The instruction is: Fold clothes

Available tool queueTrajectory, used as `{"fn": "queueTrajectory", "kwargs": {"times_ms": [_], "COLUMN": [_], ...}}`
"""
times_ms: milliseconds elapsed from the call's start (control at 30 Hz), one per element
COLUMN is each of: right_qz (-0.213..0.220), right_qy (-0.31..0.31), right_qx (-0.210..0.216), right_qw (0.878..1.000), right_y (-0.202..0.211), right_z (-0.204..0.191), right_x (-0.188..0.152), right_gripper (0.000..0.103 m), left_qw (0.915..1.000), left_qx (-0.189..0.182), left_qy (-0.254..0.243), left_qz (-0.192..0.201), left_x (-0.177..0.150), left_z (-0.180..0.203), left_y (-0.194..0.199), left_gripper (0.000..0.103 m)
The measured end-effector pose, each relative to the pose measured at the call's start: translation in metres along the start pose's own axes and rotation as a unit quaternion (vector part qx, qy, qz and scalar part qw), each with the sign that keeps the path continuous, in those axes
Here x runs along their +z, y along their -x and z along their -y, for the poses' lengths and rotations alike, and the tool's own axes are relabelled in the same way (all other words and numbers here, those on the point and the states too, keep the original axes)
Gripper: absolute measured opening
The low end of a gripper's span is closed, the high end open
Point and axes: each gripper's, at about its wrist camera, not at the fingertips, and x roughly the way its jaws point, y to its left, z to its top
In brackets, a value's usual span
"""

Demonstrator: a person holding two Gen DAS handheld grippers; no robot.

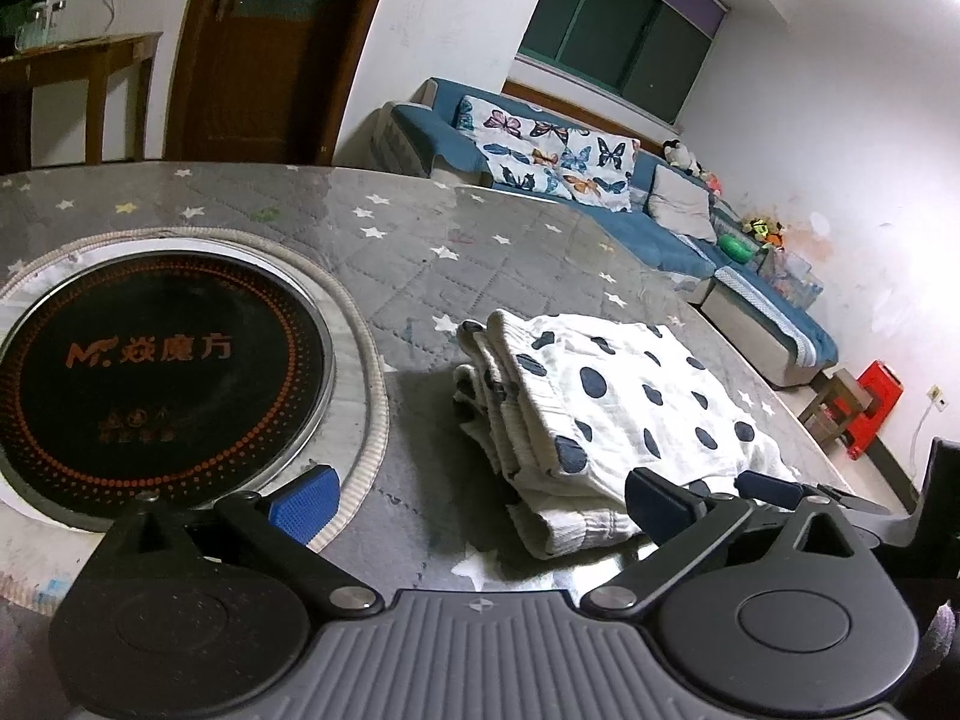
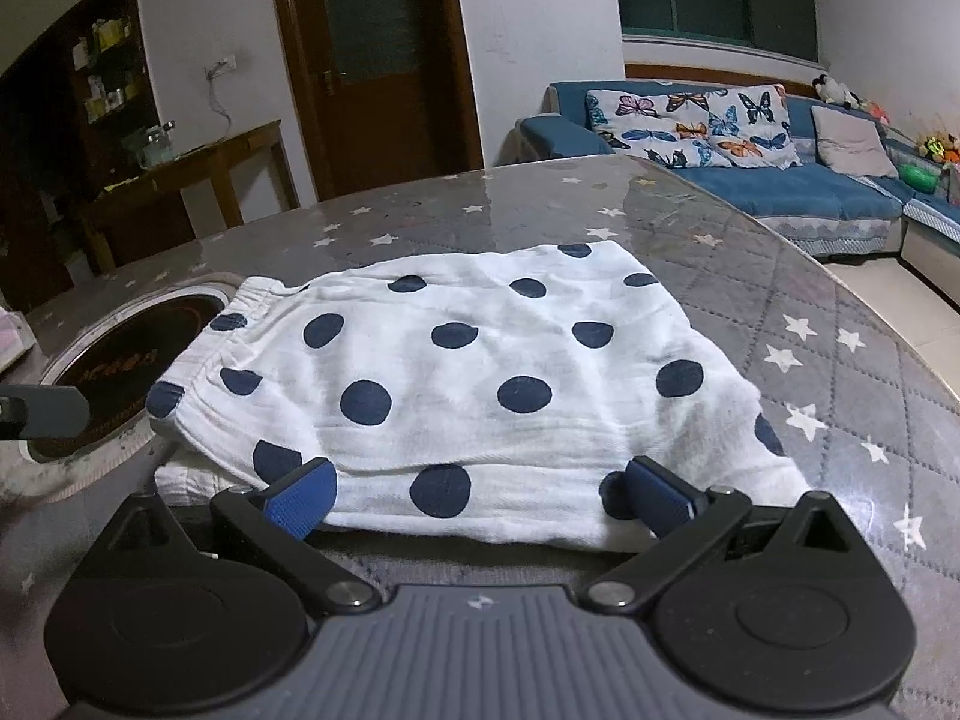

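Note:
A white garment with dark blue dots (image 1: 606,420) (image 2: 474,384) lies folded into a thick stack on the grey star-print table. Its elastic waistband points toward the round cooktop. My left gripper (image 1: 480,504) is open just short of the stack's near left corner, with nothing between its blue pads. My right gripper (image 2: 480,498) is open too, its fingertips level with the near edge of the garment and holding nothing. The right gripper's fingers (image 1: 774,489) show at the right of the left wrist view, beside the cloth.
A round black induction cooktop (image 1: 156,372) (image 2: 120,372) is set into the table (image 1: 528,252) left of the garment. Beyond the table stand a blue sofa with butterfly cushions (image 2: 696,120), a wooden door (image 2: 366,54), a wooden side table (image 2: 198,180) and a red stool (image 1: 870,408).

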Motion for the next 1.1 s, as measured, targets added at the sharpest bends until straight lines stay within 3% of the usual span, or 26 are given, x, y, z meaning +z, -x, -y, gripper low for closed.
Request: {"fn": "queueTrajectory", "kwargs": {"times_ms": [367, 833, 1100], "right_qz": [0.032, 0.083, 0.09], "right_qy": [-0.007, -0.018, -0.014], "right_qx": [0.02, 0.033, 0.041], "right_qw": [0.999, 0.996, 0.995], "right_y": [0.014, 0.038, 0.047], "right_z": [0.008, 0.017, 0.02], "right_x": [-0.01, -0.02, -0.02], "right_gripper": [0.103, 0.103, 0.103], "left_qw": [0.9991, 0.997, 0.9953], "left_qx": [0.016, 0.042, 0.052], "left_qy": [-0.034, -0.065, -0.082], "left_qz": [0.022, 0.008, 0.001], "left_x": [-0.008, -0.026, -0.033], "left_z": [0.023, 0.05, 0.064], "left_y": [0.012, 0.013, 0.013], "left_gripper": [0.103, 0.103, 0.103]}}
